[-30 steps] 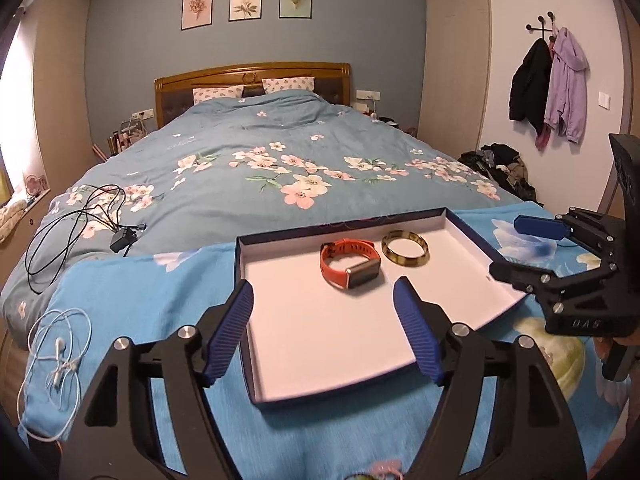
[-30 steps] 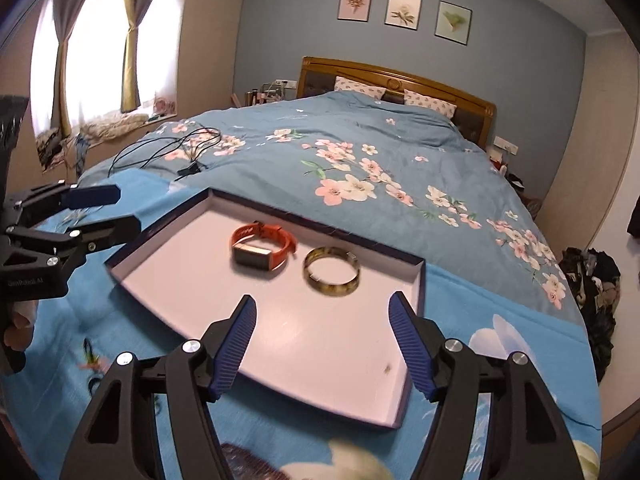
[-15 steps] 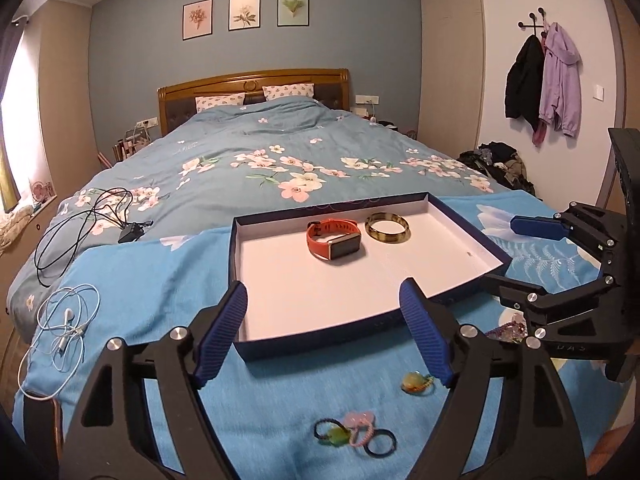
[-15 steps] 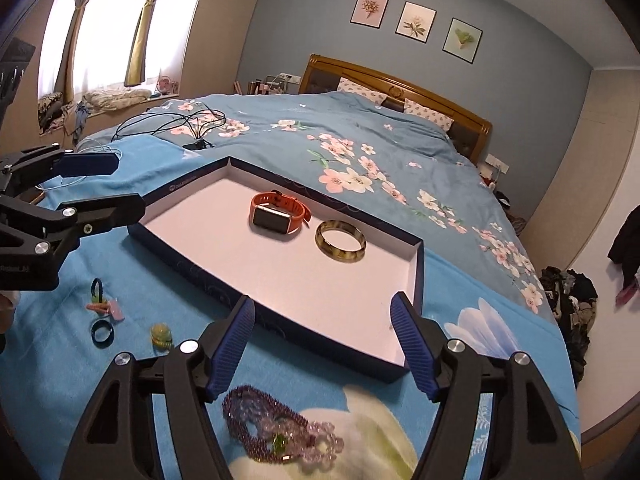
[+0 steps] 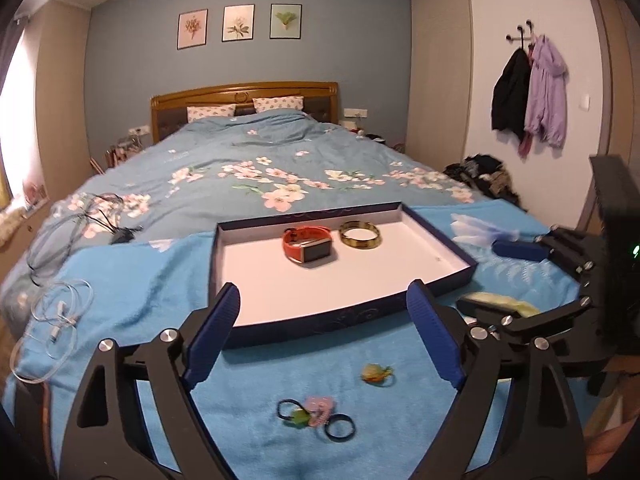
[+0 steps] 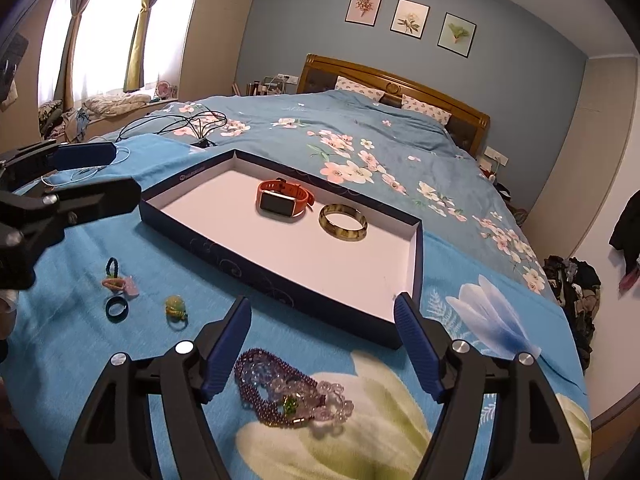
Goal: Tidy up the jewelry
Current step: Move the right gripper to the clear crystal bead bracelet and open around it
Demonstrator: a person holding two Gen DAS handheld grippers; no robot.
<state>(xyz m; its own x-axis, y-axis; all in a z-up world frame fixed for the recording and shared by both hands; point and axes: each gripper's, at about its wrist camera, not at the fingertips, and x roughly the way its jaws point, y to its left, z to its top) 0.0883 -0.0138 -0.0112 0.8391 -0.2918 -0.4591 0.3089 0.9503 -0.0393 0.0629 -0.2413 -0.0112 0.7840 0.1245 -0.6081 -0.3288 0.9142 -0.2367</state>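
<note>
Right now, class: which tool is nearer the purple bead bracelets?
Right. The right tool hangs open just over the bead bracelets, which lie between its fingers. The left tool sits further left, above the rings.

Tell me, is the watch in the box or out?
In. The watch lies on the box floor beside the bangle.

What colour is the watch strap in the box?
Orange-red watch strap, clearest in the right wrist view.
</note>
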